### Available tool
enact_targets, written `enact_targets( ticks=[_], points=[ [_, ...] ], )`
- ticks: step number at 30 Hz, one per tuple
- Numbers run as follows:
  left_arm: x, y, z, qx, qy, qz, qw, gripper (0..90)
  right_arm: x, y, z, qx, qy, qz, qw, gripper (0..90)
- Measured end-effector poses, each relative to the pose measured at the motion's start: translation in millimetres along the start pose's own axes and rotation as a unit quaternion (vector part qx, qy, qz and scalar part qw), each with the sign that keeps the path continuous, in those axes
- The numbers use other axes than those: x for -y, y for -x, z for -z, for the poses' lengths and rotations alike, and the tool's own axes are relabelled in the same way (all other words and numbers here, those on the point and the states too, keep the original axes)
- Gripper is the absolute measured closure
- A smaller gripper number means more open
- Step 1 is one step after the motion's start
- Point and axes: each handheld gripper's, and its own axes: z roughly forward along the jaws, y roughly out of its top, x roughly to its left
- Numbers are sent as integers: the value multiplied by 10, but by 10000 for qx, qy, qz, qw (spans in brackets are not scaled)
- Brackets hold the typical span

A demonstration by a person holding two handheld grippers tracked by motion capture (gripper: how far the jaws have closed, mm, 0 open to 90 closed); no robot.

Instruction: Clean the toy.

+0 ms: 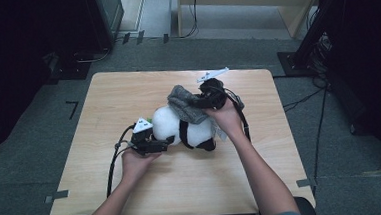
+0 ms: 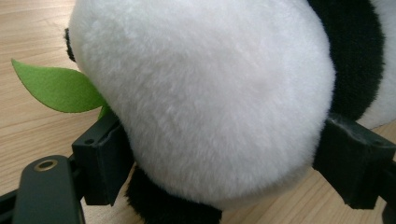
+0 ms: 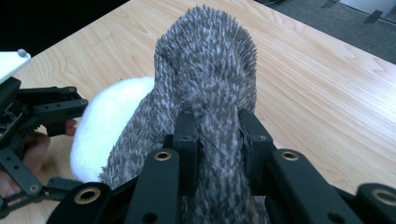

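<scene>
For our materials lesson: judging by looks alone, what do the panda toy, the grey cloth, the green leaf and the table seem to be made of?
Panda toy: plush, probably synthetic; soft matte pile.
Grey cloth: fuzzy knit or fleece; flecked, tufted nap.
Green leaf: likely felt; flat, matte, cleanly cut edge.
Table: light wood or wood-look laminate; visible grain, smooth finish.

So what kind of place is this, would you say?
Probably a lab or recording workspace: a lone wooden table on grey carpet, black equipment frames with loose cables on the floor, and tape marks around the table.

My high view looks down on the wooden table; both gripper views sit close, sharing the panda plush.
</scene>
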Motion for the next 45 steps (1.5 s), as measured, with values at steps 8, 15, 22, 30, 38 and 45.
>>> enact_targets(
  ticks=[8,15,22,30,38,45],
  points=[
    [16,-20,-6,83,38,35,10000,126,89,94,139,95,57,-129,9999,723],
    [24,-24,-6,101,58,43,9999,126,164,195,247,173,128,-229,9995,717],
    [29,-21,-8,97,77,43,9999,125,246,296,329,220,148,-339,9991,713],
    [31,-20,-6,92,71,32,9999,125,365,375,399,273,177,-453,9984,714],
    [33,-23,-6,99,72,36,9999,126,445,452,493,413,166,-543,9975,718],
    [33,-23,-5,95,69,30,9999,126,455,438,608,343,331,-591,9971,732]
  ],
)
